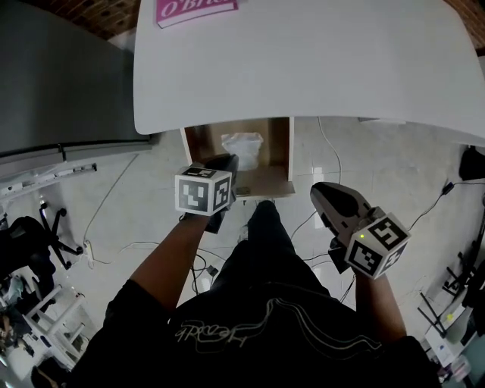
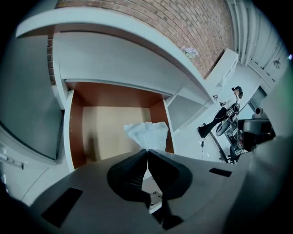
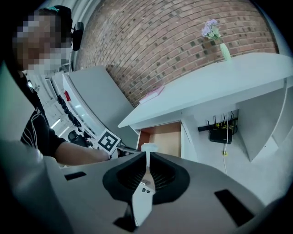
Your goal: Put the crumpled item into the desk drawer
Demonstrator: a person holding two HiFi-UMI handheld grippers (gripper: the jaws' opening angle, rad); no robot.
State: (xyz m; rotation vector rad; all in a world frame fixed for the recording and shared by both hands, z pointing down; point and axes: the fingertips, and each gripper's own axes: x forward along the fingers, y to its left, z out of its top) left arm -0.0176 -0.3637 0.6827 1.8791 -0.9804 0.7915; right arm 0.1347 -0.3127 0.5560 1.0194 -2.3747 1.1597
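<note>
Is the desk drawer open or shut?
Open. The drawer is pulled out from under the desk, its wooden inside showing around the crumpled item.

In the head view the near edge of the worktop (image 1: 318,68) covers the back of the open drawer (image 1: 267,182). The picture's top edge cuts off a pink printed card (image 1: 195,10) near the worktop's far left corner, leaving its lettering incomplete. In the left gripper view the lower end of the crumpled item (image 2: 147,132) disappears between the closed tips of the left hand-held gripper (image 2: 147,153).
</note>
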